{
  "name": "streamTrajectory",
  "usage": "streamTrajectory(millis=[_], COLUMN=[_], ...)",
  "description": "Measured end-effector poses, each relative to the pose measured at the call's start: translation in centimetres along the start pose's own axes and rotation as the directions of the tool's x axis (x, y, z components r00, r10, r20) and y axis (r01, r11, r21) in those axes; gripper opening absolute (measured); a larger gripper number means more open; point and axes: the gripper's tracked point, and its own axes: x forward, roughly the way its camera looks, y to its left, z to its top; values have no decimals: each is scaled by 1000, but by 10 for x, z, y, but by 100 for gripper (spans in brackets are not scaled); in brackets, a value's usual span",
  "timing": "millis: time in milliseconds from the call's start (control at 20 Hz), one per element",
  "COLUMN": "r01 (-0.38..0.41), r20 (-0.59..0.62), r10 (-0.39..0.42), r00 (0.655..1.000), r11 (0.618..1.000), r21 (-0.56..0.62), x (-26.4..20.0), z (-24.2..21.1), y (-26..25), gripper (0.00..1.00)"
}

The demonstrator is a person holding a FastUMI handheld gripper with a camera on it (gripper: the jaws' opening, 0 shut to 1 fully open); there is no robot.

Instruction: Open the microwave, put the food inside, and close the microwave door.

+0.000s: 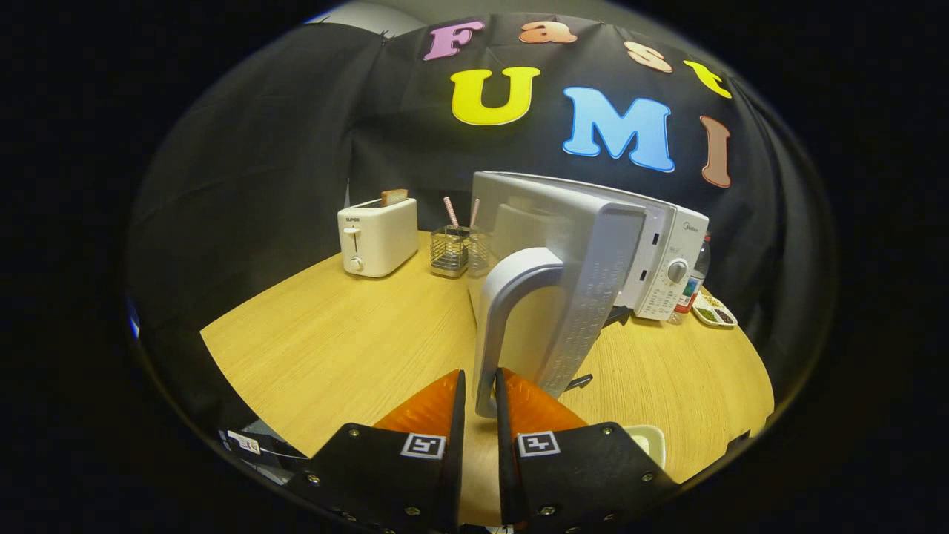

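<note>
Your gripper pinches the door handle, both fingers pressed on its lower end. Microwave door swung open twd you, on wood table; toaster behind.

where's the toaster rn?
Gripper view: the toaster sits at the table's far left, beside the wire caddy, beyond the open microwave door.
</note>
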Motion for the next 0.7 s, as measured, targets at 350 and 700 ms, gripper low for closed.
streamTrajectory(millis=[350,700], r01=[-41,-115], r20=[13,17], r10=[41,115], r00=[999,993], r11=[999,993], r21=[6,5], x=[1,7], z=[3,11], y=[47,94], gripper=[21,21])
